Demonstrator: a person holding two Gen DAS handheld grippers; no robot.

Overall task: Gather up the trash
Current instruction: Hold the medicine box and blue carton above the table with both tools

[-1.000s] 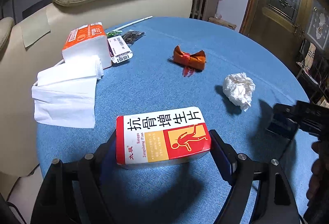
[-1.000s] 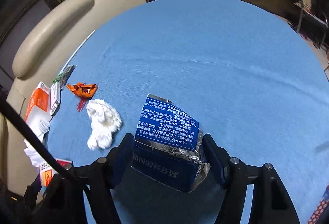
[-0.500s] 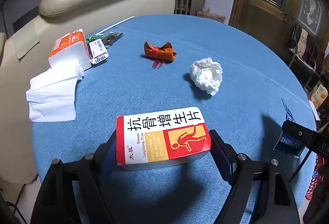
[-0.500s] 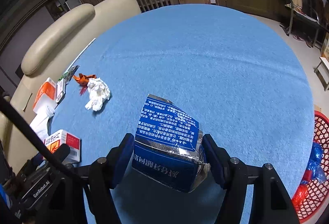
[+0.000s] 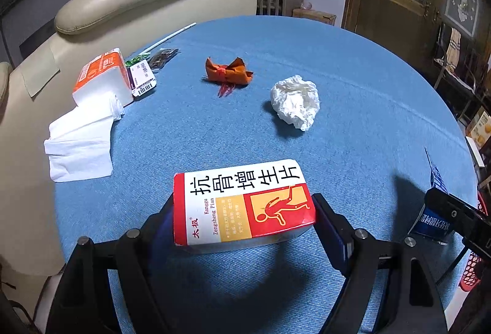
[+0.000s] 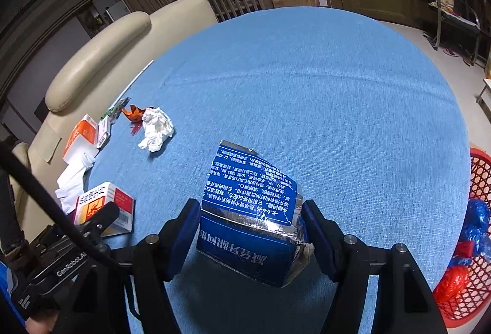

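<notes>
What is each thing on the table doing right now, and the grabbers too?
Left gripper: shut on red and white box, held off the table.
Right gripper: shut on blue carton, crushed and torn.
White paper ball: crumpled, lying loose.
Orange wrapper: scrunched, lying loose.
Tissue pack: open, tissues spilling out.
Red basket: holds trash already.

Crumpled tissue point(image 5: 295, 106) (white) on cloth point(image 5: 353, 82)

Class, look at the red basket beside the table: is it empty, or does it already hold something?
Not empty. The red basket already holds a blue bag and something red.
</notes>
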